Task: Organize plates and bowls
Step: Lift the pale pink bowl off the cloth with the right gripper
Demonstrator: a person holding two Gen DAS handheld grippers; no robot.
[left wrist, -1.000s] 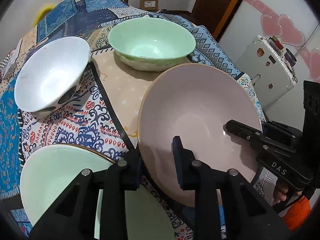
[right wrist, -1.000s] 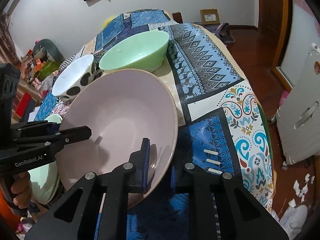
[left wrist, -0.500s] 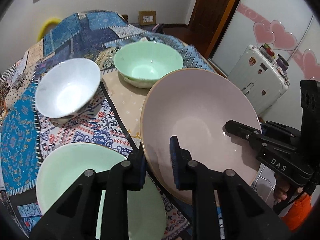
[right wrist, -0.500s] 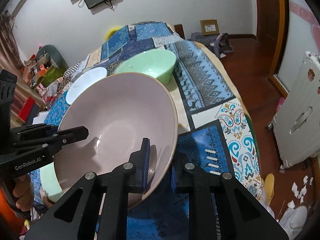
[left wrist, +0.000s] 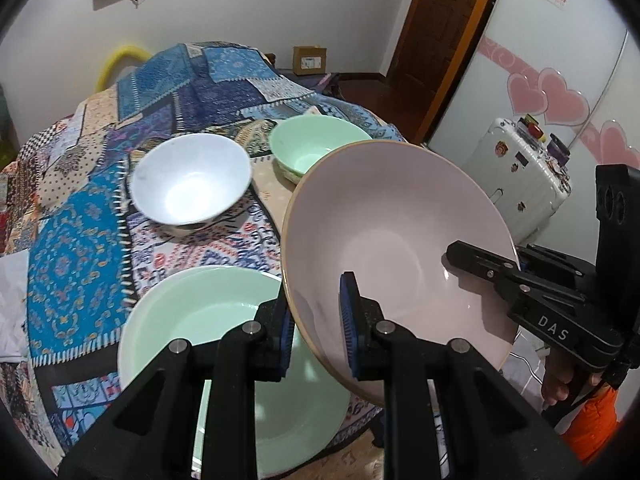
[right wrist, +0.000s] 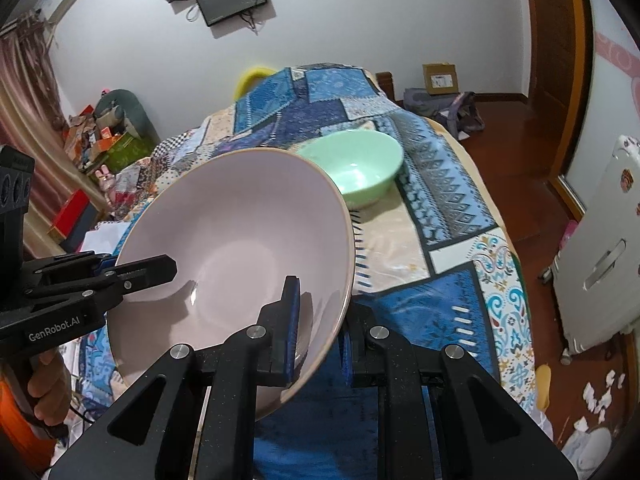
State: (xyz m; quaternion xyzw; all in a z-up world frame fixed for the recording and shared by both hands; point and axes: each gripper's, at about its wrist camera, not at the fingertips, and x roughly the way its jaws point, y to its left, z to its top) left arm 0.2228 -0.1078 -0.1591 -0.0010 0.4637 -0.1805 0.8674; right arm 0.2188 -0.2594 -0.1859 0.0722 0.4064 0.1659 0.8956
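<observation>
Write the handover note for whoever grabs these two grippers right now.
Left gripper: shut on the near-left rim of the pink bowl.
Right gripper: shut on the opposite rim of the same bowl, which is tilted and clear of the table.
On the patchwork tablecloth: green plate below the left gripper, white bowl and green bowl further back, each apart.
Done: pink bowl picked up.
Left: set it down in its place, probably group bowls together; nothing is stacked yet.
</observation>
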